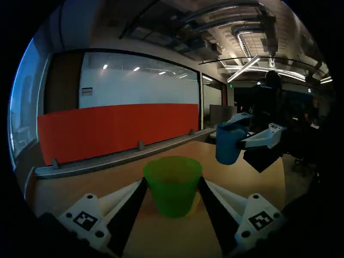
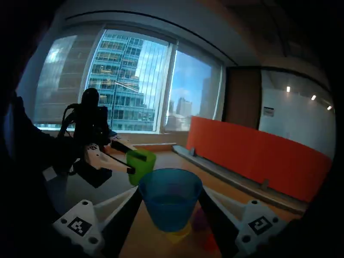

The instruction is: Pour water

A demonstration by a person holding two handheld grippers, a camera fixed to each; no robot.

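Glass (image 1: 137, 81) is shining above an orange panel (image 1: 116, 129) at the left of the left gripper view. In the middle, the left gripper (image 1: 173, 182) is grasping a green cup (image 1: 173, 191): its jaws are pressing on both sides of it, over the wooden table (image 1: 99, 180). I cannot tell if this cup is touching the table. More to the right and farther off, the right gripper (image 1: 235, 134) is carrying a blue cup (image 1: 225, 146) in the air, apart from the green cup.

In the right gripper view, a window (image 2: 124, 86) is showing tall buildings at the left, and the left gripper is holding the green cup before it. In the middle, the right jaws are clenching on the blue cup, and a little water (image 2: 170, 200) is lying inside it. Small coloured things are showing under this cup, too blurred to name. The orange panel is stretching away at the right.
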